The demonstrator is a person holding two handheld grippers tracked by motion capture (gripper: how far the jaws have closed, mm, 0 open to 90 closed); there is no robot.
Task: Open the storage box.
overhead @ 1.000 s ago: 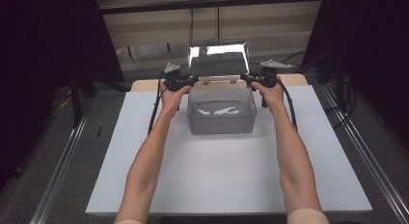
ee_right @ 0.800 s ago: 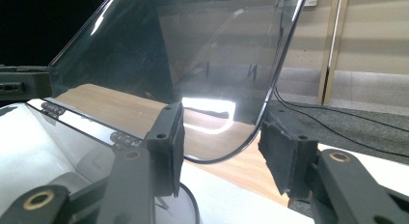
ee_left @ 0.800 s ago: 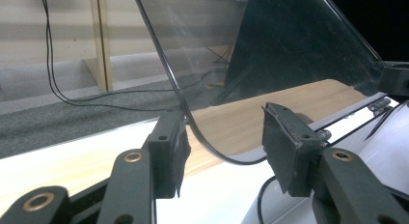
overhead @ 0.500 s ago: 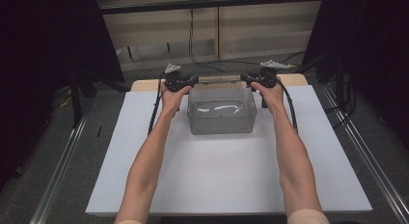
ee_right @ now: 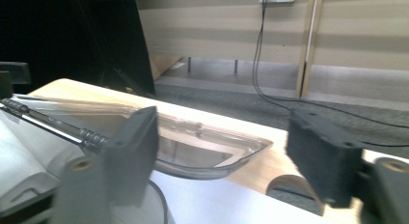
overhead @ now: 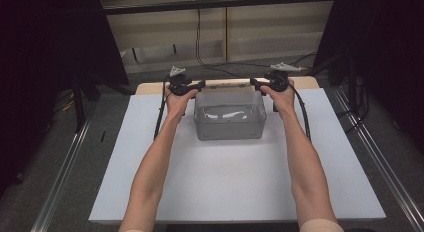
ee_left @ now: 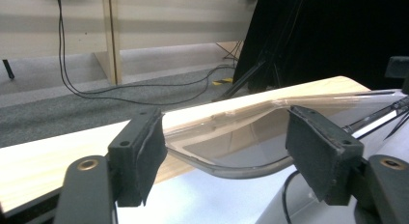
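Bottom of the high view: two bare forearms run up from the lower edge across the white mat [overhead: 230, 192], one to each side of the box [overhead: 229, 123].

Centre: the clear box sits on the mat, just short of its far edge. Something pale lies inside; too washed out by glare to name.

Left gripper [overhead: 200, 85], upper left of the box: its jaws have just been opening and stand wide. In the left gripper view a corner of the lid [ee_left: 231, 156] lies between the pads [ee_left: 144, 154] with air on both sides, so nothing is gripped.

Right gripper [overhead: 254, 83], upper right of the box: likewise just opened and standing wide. In the right gripper view the lid's other corner [ee_right: 212, 154] sits in the gap, untouched. That view is blurred.

Lid, upper centre: it lies flat behind the box, over the wooden table edge [overhead: 150, 87], apparently let go there. One gripper per corner reads as a two-handed carry to keep a floppy lid level.

Hard to tell: whether the lid is hinged to the box; the joint is hidden behind the back wall. The clear plastic nearly vanishes against the wood from above.

Far: floor, cables [overhead: 200, 47], wall panels; dark curtains at both upper corners.
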